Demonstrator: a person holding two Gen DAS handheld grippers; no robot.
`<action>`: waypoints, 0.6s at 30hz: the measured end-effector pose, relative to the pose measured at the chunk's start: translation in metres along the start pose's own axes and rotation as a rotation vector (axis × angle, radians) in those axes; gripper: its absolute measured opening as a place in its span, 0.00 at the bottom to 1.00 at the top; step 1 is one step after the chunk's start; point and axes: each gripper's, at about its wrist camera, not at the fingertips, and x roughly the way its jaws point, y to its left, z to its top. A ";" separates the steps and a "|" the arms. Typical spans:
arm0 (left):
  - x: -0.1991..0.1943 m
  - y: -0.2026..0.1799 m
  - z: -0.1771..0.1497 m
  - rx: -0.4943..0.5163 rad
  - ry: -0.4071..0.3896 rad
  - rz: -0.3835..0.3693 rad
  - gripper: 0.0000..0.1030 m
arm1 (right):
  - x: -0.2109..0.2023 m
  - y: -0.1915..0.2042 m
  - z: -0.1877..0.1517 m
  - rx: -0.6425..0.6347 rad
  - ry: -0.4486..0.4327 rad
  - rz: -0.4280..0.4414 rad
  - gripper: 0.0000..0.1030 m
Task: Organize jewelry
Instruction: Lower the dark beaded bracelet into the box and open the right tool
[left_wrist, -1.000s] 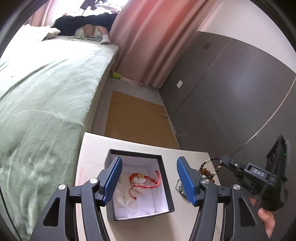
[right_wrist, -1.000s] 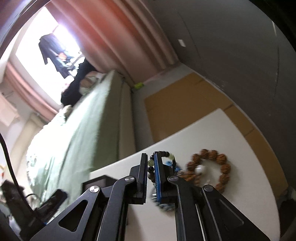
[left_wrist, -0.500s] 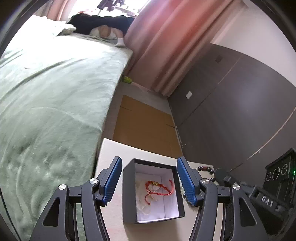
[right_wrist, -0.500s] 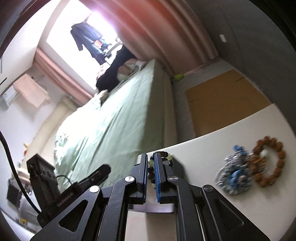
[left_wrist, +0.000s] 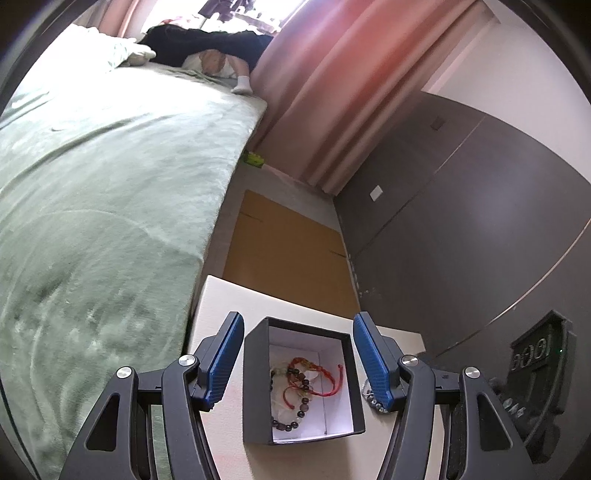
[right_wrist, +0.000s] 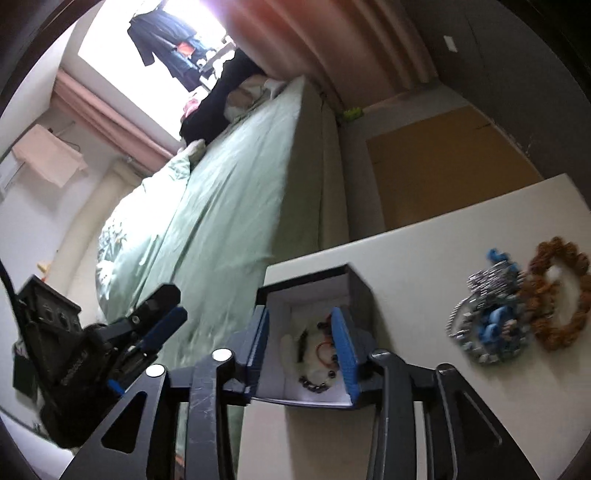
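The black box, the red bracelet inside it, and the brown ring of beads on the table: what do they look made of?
The black box looks like matte paperboard: thin straight walls, white lining. The red bracelet seems to be knotted cord, lying in limp loops with a loose end. The brown ring of beads looks like rough seeds or wood, dull and bumpy, though blurred here.

1. The silver chain (left_wrist: 373, 397) is largely covered by the right finger of the left gripper (left_wrist: 297, 360); only a few links are seen.
2. The blue-and-silver bracelet (right_wrist: 487, 321) and the brown bead bracelet (right_wrist: 554, 295) are blurred; single beads cannot be resolved.
3. The contents of the box (right_wrist: 360, 295) are partly masked by the fingers of the right gripper (right_wrist: 299, 345).
4. The table (right_wrist: 424, 266) is cut off at the frame edge.
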 end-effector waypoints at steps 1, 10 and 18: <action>0.001 -0.001 -0.001 0.004 0.003 0.002 0.61 | -0.005 -0.004 0.002 0.008 -0.014 -0.001 0.49; 0.015 -0.025 -0.012 0.054 0.031 0.001 0.61 | -0.048 -0.039 0.010 0.063 -0.068 -0.050 0.53; 0.033 -0.062 -0.033 0.144 0.073 -0.017 0.61 | -0.080 -0.070 0.013 0.111 -0.100 -0.092 0.66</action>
